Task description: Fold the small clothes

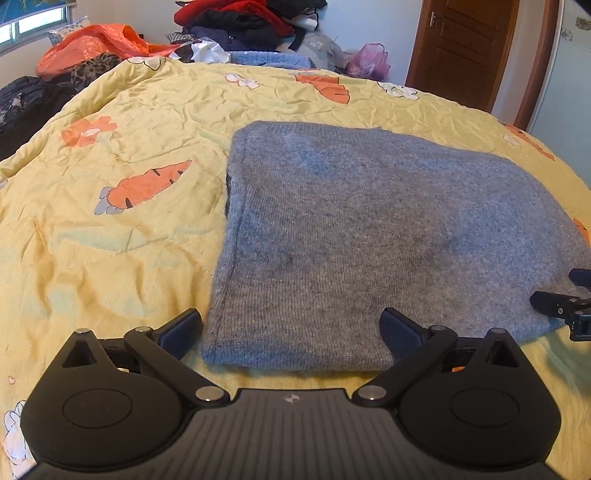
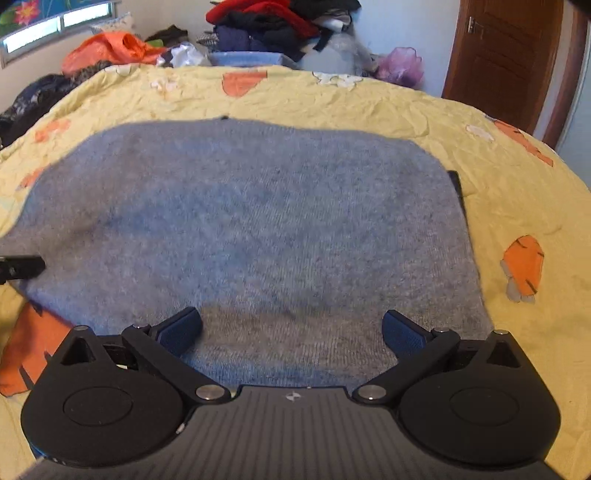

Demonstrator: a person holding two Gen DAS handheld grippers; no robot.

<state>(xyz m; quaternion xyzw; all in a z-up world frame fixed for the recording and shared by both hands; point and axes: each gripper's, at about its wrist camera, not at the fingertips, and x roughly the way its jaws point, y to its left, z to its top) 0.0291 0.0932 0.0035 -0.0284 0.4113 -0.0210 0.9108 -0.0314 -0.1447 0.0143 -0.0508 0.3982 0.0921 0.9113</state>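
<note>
I see the grey knit sweater (image 1: 369, 236) lying folded into a rough rectangle, flat on the yellow carrot-print quilt (image 1: 110, 240) that covers the bed. My left hand-held gripper (image 1: 291, 332) sits at the sweater's near edge with its jaws spread wide and nothing between them; its left pad is over the quilt, its right pad over the knit. My right hand-held gripper (image 2: 291, 330) is also wide open and holds nothing, both blue pads (image 2: 400, 334) over the near part of the sweater (image 2: 251, 221). Each gripper's tip shows at the edge of the other's view. Beyond the bed are a heap of clothes (image 1: 240, 18), an orange plastic bag (image 1: 96, 44) and a brown wooden door (image 1: 465, 48).
</note>
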